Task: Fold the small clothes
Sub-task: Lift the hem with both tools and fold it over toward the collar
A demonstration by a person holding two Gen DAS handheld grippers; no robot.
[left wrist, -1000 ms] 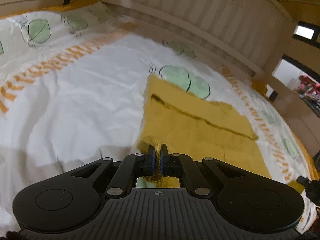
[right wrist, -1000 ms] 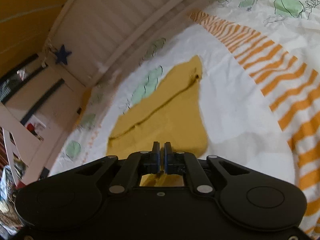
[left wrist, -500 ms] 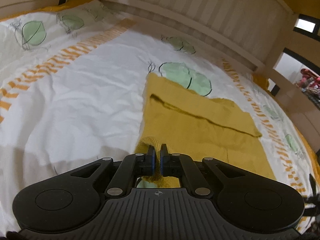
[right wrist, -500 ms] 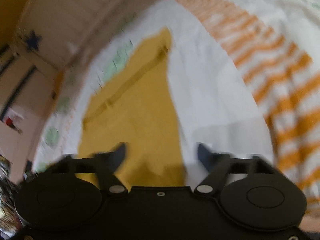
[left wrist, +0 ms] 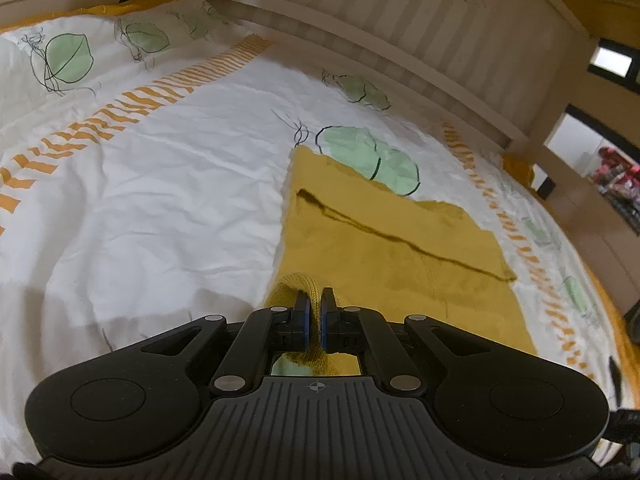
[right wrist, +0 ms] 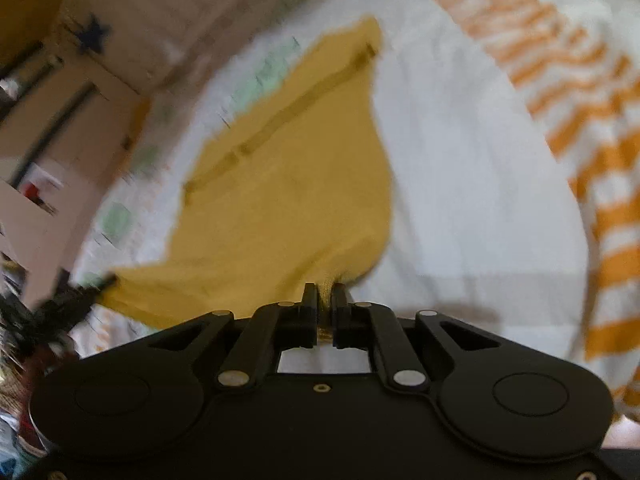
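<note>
Garment [left wrist: 384, 256] flat on duvet [left wrist: 160, 184] ahead of both grippers. Left gripper [left wrist: 314, 312] clenched on ribbed hem, right gripper [right wrist: 325, 304] pinching near corner. I'd lift both evenly, keep edge taut, lay onto far edge. Mustard knit, soft, thick; duvet thin, creased cotton.

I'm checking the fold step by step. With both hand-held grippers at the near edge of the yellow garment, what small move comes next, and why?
Probably lift both near corners together and carry them toward the far edge. The left hand-held gripper and right hand-held gripper are each shut on the near hem of the yellow garment, whose far part lies flat on the bedsheet.
</note>
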